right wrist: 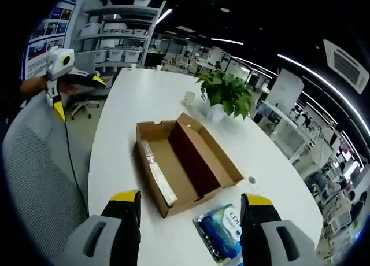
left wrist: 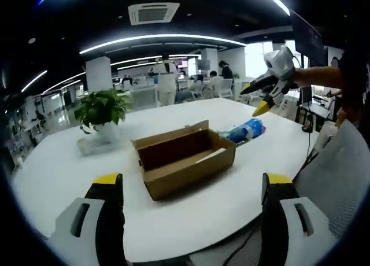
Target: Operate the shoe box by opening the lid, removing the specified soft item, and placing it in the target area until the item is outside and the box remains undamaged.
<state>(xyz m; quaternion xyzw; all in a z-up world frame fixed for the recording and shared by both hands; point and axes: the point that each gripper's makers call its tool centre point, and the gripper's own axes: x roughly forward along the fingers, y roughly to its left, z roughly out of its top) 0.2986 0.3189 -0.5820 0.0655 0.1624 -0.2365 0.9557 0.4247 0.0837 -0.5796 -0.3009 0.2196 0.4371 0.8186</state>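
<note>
An open brown cardboard shoe box point(left wrist: 185, 159) lies in the middle of the white round table point(left wrist: 63, 167), its lid flap standing up at the back. A soft blue packet point(left wrist: 245, 130) lies on the table just outside the box's right end. My left gripper point(left wrist: 191, 217) is open, held back from the near side of the box. The right gripper point(left wrist: 261, 95) hovers high beyond the packet, with its jaws apart. In the right gripper view the box point(right wrist: 185, 162) shows a bare floor with a pale strip inside. The packet point(right wrist: 222, 231) lies between the jaws of my open right gripper point(right wrist: 191, 225).
A potted green plant point(left wrist: 103, 110) stands left of the box, and it appears again as the plant point(right wrist: 226, 92) beside a small cup point(right wrist: 189, 96). Grey mesh chairs point(left wrist: 335, 167) point(right wrist: 34, 173) stand at the table's edge. People and desks are far behind.
</note>
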